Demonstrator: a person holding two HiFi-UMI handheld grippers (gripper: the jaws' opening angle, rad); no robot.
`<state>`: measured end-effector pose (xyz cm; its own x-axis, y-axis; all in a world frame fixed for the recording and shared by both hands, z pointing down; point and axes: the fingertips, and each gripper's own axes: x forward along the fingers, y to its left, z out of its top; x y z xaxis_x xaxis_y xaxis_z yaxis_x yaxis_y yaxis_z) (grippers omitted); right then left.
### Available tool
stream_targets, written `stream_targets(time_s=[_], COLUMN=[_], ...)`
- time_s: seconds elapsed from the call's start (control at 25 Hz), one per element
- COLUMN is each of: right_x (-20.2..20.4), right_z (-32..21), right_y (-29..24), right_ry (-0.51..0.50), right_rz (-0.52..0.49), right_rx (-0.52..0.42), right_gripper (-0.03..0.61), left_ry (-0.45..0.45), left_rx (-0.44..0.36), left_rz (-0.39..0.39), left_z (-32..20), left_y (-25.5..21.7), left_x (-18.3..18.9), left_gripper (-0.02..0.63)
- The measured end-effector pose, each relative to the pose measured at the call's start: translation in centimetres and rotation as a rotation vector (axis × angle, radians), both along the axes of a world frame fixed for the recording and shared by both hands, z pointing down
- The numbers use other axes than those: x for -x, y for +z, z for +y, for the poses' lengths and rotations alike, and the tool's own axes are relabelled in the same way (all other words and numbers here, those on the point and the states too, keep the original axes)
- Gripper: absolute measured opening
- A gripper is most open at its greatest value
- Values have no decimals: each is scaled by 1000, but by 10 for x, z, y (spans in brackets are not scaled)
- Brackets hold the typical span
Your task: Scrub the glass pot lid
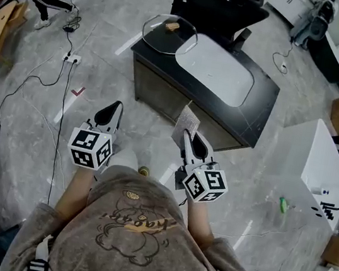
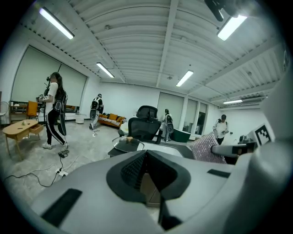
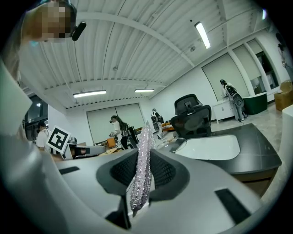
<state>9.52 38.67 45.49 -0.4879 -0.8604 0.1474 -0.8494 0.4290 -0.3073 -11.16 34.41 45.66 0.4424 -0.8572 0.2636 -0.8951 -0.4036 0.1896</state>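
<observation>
A round glass lid [image 1: 169, 36] with a wooden knob [image 1: 172, 26] lies flat on the far left corner of a dark bench [image 1: 260, 108]. At the lid's 4 o'clock, just beside it, a white mat [image 1: 215, 69] covers the middle of the bench. A black chair [image 1: 219, 5] stands behind the bench at 12 o'clock.

At the bench's 6 o'clock, well apart from the lid, two grippers are held over the grey floor [image 1: 103, 70]. The right gripper [image 1: 190, 136] pinches a glittery silver cloth [image 1: 188, 120] that sticks out towards the bench. The left gripper [image 1: 115, 109], at the right one's 9 o'clock, has its jaws pressed together on nothing.
</observation>
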Motion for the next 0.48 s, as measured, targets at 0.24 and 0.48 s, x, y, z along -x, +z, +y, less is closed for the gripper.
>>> stream_targets(time_s=[0.24,0.48], right_x=[-5,0], right_z=[-33,-84], right_y=[2,6], right_ry=[0,10], right_rz=[-9,-9], right_rx=[3,-4], right_gripper=[83,83], left_ry=[-15,23], left_rx=[-13,-22], left_rz=[15,13], left_z=[-34,-95], left_y=[-2,2], left_x=[-2,-8], left_gripper=[17,17])
